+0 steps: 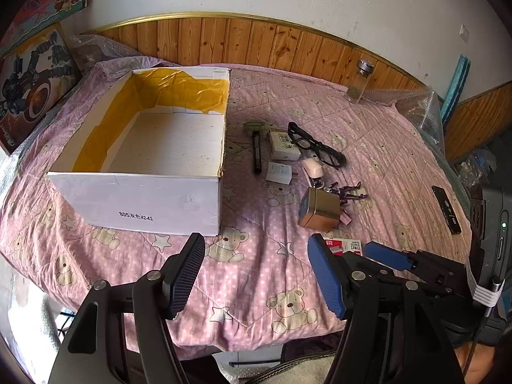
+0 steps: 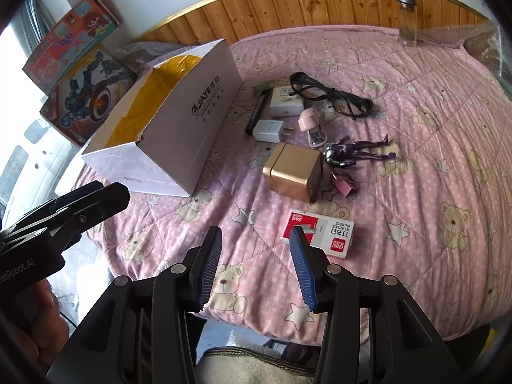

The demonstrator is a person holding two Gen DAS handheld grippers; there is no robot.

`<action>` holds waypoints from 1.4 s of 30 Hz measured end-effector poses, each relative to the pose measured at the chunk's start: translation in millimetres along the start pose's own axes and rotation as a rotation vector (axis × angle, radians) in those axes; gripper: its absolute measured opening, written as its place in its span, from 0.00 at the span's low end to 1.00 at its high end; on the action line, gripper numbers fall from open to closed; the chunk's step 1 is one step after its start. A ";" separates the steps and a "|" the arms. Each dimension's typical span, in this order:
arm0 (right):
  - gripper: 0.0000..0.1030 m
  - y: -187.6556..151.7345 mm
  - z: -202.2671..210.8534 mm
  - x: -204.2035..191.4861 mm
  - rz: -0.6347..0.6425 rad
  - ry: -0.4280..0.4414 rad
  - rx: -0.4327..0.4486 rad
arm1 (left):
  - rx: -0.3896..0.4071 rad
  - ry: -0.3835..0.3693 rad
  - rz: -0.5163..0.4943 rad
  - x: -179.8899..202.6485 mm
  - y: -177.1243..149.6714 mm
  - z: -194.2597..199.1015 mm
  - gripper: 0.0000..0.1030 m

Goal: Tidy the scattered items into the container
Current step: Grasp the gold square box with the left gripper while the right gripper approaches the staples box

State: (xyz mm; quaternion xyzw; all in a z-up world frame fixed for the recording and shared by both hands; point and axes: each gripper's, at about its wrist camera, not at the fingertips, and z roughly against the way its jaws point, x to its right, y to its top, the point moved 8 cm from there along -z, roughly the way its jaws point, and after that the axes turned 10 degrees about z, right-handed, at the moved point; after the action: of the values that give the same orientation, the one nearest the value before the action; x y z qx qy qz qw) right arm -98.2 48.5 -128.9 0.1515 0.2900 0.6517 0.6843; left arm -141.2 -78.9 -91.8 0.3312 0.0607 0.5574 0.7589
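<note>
An open white cardboard box with yellow lining stands empty on the left of the pink quilt. To its right lie a black pen, a white carton, black glasses, a white charger, a pink stapler, a purple figure, a gold tin and a red-and-white staples box. My left gripper hovers open before the box's near right corner. My right gripper is open and empty, its right finger overlapping the staples box's left edge.
A glass jar stands at the far edge by the wood panelling. A black stick-shaped device lies at the right. Toy cartons lean behind the box. A pink binder clip lies beside the tin.
</note>
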 end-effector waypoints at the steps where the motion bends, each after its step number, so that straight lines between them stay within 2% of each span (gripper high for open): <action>1: 0.46 -2.0 2.1 5.8 -0.004 -0.008 0.008 | -0.005 -0.001 -0.005 2.6 -0.7 -2.3 0.66; 5: 0.46 -14.6 7.5 32.7 -0.052 -0.046 0.017 | -0.022 -0.020 -0.032 18.9 -4.2 -11.9 0.66; 11: 0.46 -36.2 -10.0 60.5 -0.082 -0.051 -0.041 | -0.067 -0.044 -0.081 50.7 -7.1 -35.4 0.67; 20: 0.50 -38.1 -32.5 79.4 0.024 -0.055 -0.089 | -0.147 -0.093 -0.114 91.0 -4.1 -85.8 0.74; 28: 0.55 -34.2 -51.2 78.3 0.167 0.026 -0.125 | -0.215 -0.051 -0.121 97.6 -6.6 -154.2 0.74; 33: 0.59 -28.8 -65.3 73.0 0.268 0.058 -0.130 | -0.241 -0.043 -0.119 96.3 -6.6 -184.1 0.74; 34: 0.60 -26.9 -68.2 70.8 0.294 0.063 -0.129 | -0.249 -0.055 -0.117 96.0 -7.3 -187.1 0.67; 35: 0.60 -25.5 -70.6 68.8 0.319 0.068 -0.129 | -0.253 -0.070 -0.112 95.0 -7.3 -188.5 0.53; 39: 0.60 -18.5 -75.3 62.0 0.382 0.105 -0.132 | -0.232 -0.062 -0.106 82.0 -1.7 -185.5 0.51; 42: 0.60 -12.9 -73.4 56.6 0.396 0.140 -0.107 | -0.238 -0.066 -0.057 64.8 4.0 -179.9 0.51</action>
State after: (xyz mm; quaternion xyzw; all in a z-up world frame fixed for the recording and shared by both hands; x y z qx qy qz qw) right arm -132.5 90.1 -205.4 0.1235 0.2666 0.7967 0.5282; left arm -203.4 57.5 -210.8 0.2551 -0.0218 0.5278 0.8099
